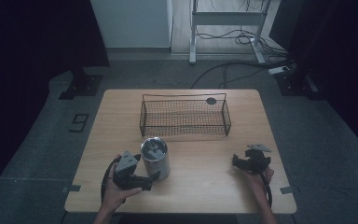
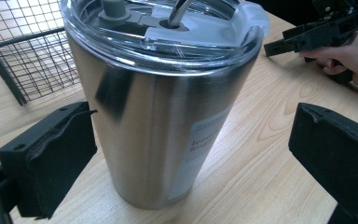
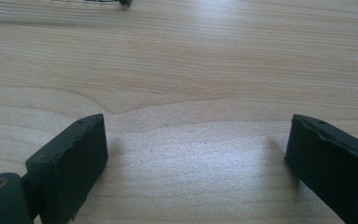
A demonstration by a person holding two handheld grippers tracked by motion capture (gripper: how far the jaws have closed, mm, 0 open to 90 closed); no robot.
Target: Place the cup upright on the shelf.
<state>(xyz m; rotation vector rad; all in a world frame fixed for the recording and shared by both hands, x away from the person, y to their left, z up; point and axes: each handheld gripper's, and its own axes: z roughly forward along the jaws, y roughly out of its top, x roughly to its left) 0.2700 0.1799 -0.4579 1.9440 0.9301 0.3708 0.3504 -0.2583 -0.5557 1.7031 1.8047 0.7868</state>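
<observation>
Because it stands upright on the counter with a jaw on either side: the steel tumbler [image 2: 163, 116] looks set for a side grasp.
Tumbler position: near the front-left of the counter [image 1: 205, 186], in front of the wire basket [image 1: 185, 116] and apart from it.
Lid: a clear lid [image 2: 168, 28] sits on top, with a grey plug and a slot in it; keeping the cup upright probably keeps whatever it holds from spilling.
Left gripper: the left gripper [image 2: 189, 154] has its jaws spread wide, one on each side of the tumbler's lower body, not yet touching the steel by the look of the gaps.
Right gripper: the right gripper [image 3: 196, 158] rests low over bare wood at the right of the counter, jaws apart and holding nothing, seemingly kept out of the way.
Basket: it stands open-topped at the middle rear of the counter, a likely place for the tumbler; a dark round thing [image 1: 210, 101] sits by its far right corner.
Hard to make out: the tumbler's contents, the label's print, which curves out of sight, and what the dark round thing is.
Cut off: the lid's far edge and the outer ends of both left jaws.
</observation>
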